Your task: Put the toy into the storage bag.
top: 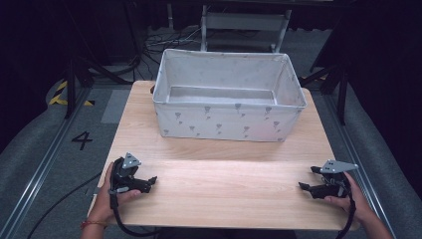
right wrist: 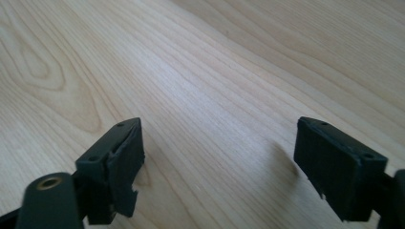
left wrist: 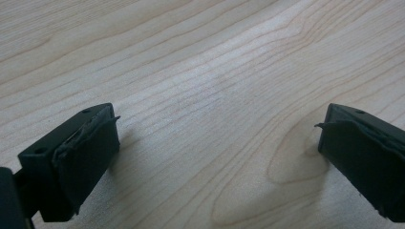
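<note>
Dark studio w/ cables, rails and yellow-black floor tape surrounds a pale wood table [top: 224, 191]; grain runs side to side, smooth matte finish, a few knot swirls seen in both gripper views.

Bin [top: 228, 97] sits at the far half of the table, centred, well apart from both grippers. It's a rectangular soft-sided box, light grey fabric w/ small dark printed motifs, lined inside, rim slightly slack. Looks empty as far as the high view lets me see inside.

Left gripper [top: 149, 181] rests low at the near-left corner, held in a hand [top: 107, 201]; jaws spread wide, nothing between them but bare wood. Right gripper [top: 304, 187] is at the near-right edge, hand [top: 356, 201] behind it; jaws likewise apart, nothing held. Pads are black rubbery blocks, edges frayed and peeling a bit.

Step, my read: idle/ready pose, both tools parked on the near side and pointing inward, no work on the bin begun. Next move prob. calls for reaching fwd to the bin's near wall or rim; fabric is floppy, so a pinch on the rim should hold better than a push on the side.
</note>
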### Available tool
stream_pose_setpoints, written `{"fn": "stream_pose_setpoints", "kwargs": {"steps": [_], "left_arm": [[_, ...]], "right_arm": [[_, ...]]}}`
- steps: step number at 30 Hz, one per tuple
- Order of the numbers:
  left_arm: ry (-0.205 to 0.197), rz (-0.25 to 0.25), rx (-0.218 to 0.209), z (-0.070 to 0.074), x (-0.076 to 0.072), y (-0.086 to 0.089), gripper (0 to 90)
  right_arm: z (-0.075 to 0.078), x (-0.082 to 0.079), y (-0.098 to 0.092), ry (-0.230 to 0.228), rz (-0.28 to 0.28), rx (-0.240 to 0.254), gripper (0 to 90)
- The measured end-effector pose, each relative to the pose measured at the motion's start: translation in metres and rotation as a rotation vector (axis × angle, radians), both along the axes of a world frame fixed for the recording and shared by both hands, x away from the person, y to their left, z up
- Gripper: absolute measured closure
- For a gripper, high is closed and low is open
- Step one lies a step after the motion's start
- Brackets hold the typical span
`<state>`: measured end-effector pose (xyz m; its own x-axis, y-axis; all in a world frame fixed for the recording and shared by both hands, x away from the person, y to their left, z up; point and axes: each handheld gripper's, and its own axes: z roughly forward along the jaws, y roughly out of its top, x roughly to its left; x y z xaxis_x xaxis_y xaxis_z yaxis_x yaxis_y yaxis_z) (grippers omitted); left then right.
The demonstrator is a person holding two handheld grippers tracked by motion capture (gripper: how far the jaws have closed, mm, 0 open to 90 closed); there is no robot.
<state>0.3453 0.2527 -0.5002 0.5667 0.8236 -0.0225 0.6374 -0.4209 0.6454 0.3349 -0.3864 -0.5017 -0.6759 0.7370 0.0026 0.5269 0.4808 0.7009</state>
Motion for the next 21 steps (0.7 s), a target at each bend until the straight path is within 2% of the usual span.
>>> {"fn": "stream_pose_setpoints", "kwargs": {"steps": [3,21], "left_arm": [[-0.002,0.005,0.002,0.0000,-0.0001,0.0001,0.5],[0.005,0.010,-0.002,0.0000,-0.0001,-0.0003,0.4]], "right_arm": [[-0.0046,-0.0014,-0.0016,-0.011,-0.010,0.042,15.8],[-0.0047,-0.0002,-0.0008,-0.010,-0.020,0.038,14.4]]}}
